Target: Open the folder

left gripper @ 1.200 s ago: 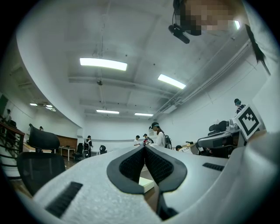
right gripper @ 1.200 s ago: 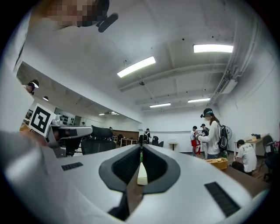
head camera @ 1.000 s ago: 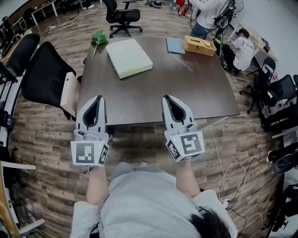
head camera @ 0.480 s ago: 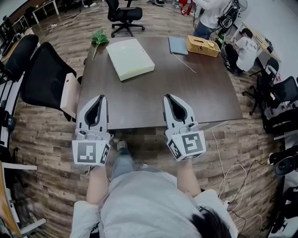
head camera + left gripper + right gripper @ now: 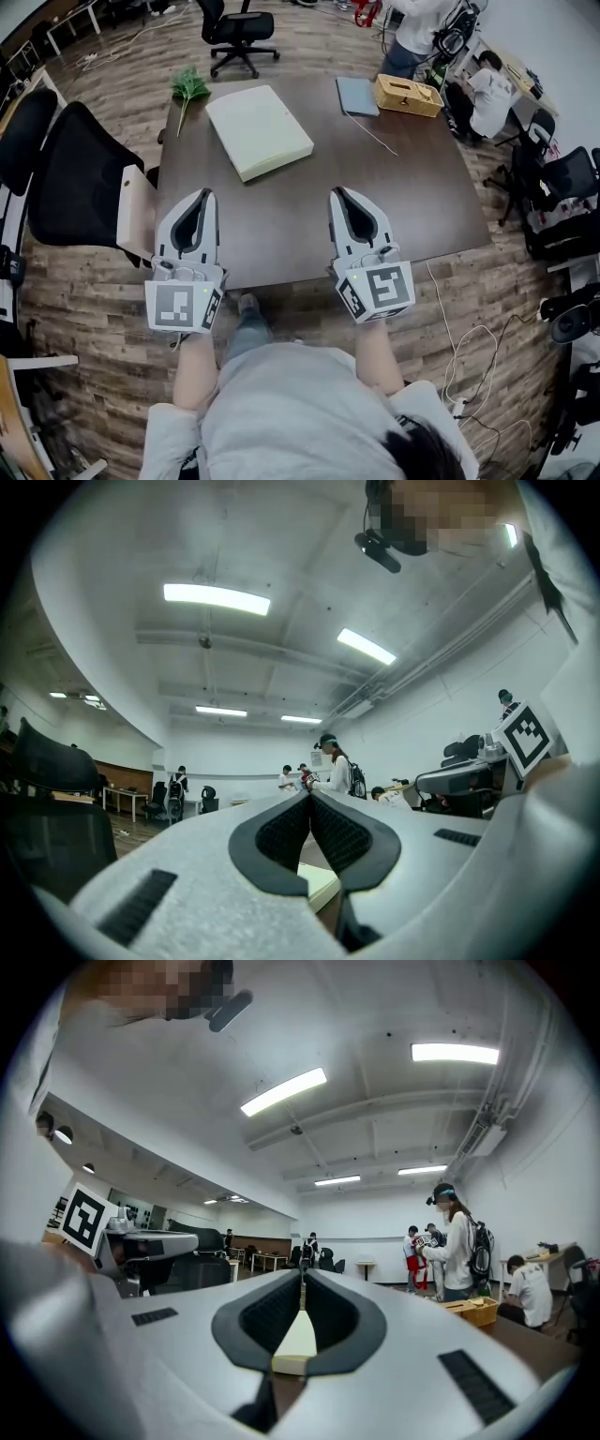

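Note:
The folder (image 5: pixel 258 131) is a thick, pale cream-green slab lying shut on the far left part of the dark brown table (image 5: pixel 412 197). Both grippers hover over the table's near edge, well short of the folder. My left gripper (image 5: pixel 201 196) is shut with nothing in it, and so is my right gripper (image 5: pixel 338 193). In the left gripper view the folder (image 5: pixel 319 881) peeks out below the closed left gripper (image 5: pixel 309 797). The right gripper view shows the folder (image 5: pixel 298 1340) through the gap under the closed right gripper (image 5: pixel 302 1279).
A green leafy sprig (image 5: pixel 189 84) lies at the table's far left corner. A grey-blue notebook (image 5: pixel 354 93), a tan box (image 5: pixel 406 93) and a thin stick (image 5: pixel 371 127) sit at the far right. Black office chairs (image 5: pixel 73 173) stand left and behind; people stand beyond.
The table and folder have slid nearer and lower in the head view, so both grippers now reach further over the near edge. Both stay shut and empty.

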Tool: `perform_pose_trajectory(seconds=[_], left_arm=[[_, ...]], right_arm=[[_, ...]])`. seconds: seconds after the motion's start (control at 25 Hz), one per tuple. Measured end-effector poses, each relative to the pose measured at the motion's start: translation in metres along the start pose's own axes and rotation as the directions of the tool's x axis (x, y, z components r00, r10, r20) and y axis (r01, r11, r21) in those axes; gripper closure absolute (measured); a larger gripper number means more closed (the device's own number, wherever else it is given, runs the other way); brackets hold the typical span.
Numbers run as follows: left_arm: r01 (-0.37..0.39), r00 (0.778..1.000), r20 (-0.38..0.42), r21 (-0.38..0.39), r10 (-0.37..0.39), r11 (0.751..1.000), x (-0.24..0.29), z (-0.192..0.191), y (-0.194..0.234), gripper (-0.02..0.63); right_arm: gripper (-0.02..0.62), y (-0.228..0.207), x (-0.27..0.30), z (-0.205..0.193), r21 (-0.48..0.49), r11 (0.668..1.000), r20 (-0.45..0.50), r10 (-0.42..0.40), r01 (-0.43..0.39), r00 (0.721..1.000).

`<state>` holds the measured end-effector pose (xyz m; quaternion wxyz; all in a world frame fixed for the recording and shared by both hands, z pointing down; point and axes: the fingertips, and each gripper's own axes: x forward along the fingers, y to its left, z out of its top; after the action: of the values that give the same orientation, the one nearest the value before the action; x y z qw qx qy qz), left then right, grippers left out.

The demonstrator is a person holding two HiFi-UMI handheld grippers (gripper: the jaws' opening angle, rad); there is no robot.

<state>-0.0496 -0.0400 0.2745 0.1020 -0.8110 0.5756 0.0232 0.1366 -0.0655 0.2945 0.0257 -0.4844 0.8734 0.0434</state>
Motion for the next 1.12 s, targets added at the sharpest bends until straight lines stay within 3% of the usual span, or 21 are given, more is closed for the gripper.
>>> perform_pose_trajectory(seconds=[0.52,1.12], left_arm=[[0.064,0.998,-0.001,-0.025,-0.064,0.998,0.07,-0.025,0.074,0.598],[0.149,0.989,-0.001,-0.049,-0.149,0.988,0.111,-0.049,0.13,0.598]], right_arm=[[0.575,-0.002,0.092,-0.013,0.0,0.998,-0.024,-0.067,0.067,0.997],[0.575,0.01,0.15,-0.028,0.016,0.988,-0.05,-0.155,0.156,0.987]])
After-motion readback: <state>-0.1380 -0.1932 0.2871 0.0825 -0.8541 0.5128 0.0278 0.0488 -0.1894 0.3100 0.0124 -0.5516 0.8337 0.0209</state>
